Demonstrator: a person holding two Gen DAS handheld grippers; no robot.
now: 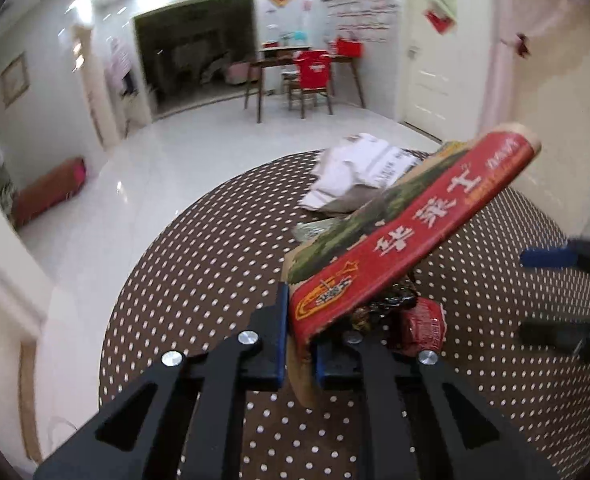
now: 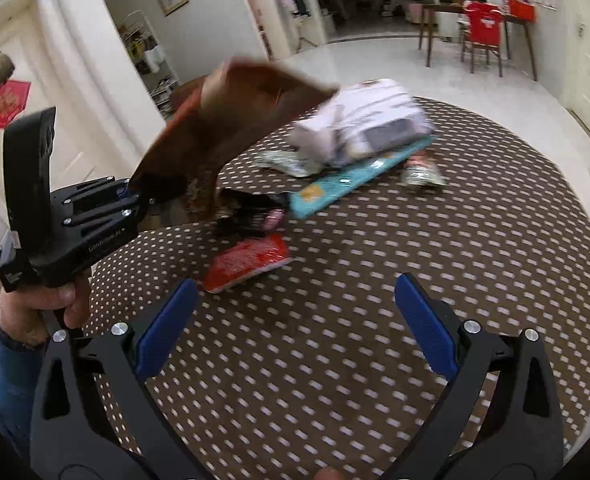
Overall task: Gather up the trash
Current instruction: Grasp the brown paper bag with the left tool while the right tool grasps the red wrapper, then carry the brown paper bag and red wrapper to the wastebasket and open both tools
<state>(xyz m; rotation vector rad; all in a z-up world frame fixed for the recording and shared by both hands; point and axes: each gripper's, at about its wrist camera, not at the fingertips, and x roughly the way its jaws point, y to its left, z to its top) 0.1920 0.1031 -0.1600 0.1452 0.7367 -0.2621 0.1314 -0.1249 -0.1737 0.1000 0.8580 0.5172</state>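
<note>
The left tongs (image 1: pixel 299 344) are matt black plastic with blue rubbery pads and shiny metal rivets; the right tongs (image 2: pixel 295 320) look the same. The flattened red carton (image 1: pixel 407 236) is printed cardboard, glossy outside, raw brown and matt inside. The counter (image 2: pixel 375 300) wears a brown cloth with white dots, matt. The red snack wrapper (image 2: pixel 249 262) is shiny foil-like plastic. The white package (image 2: pixel 371 120) looks like crumpled paper or plastic film. The floor (image 1: pixel 155 184) is glossy white tile.
</note>
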